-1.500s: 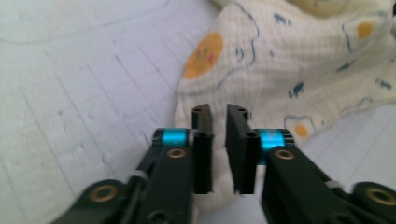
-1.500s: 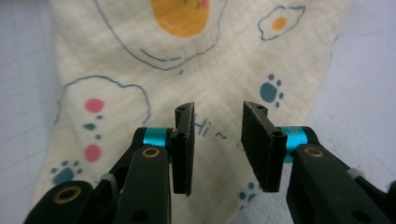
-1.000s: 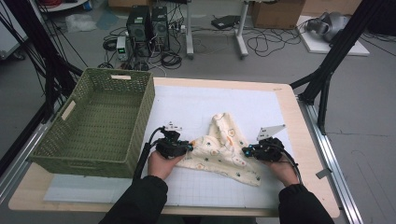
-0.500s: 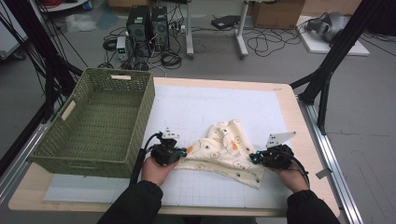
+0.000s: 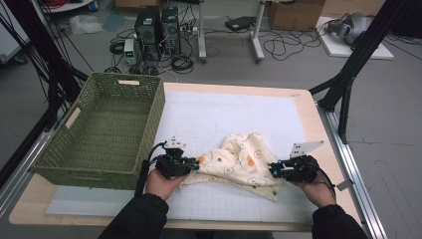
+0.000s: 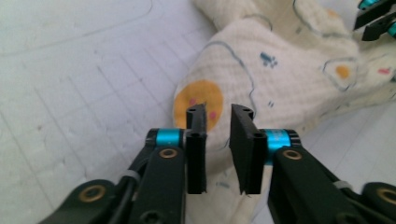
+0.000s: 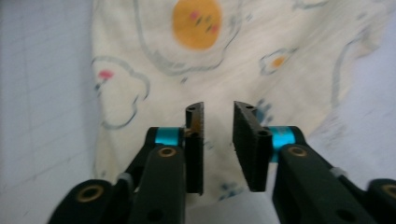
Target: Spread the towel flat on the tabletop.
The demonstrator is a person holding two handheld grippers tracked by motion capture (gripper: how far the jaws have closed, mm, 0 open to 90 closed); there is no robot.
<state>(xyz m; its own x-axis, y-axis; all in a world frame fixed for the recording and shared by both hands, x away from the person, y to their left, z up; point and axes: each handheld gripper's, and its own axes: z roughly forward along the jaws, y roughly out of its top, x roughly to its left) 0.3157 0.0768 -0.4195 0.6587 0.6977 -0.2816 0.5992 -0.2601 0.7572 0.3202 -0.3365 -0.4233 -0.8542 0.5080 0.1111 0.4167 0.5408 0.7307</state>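
One cream cloth point(image 5: 238, 162) printed with fried eggs lies crumpled on the table point(image 5: 308, 107), just right of the single green basket point(image 5: 107, 132). From above, the left gripper point(image 5: 195, 163) and right gripper point(image 5: 272, 169) sit at the cloth's two ends. Each gripper view adds the detail — both pairs of jaws have just been opening, a narrow gap, nothing pinched, cloth lying beyond.

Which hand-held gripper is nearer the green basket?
The left. The left hand-held gripper sits just off the near right corner of the green basket, at the cloth's left end; the right hand-held gripper is across the cloth.
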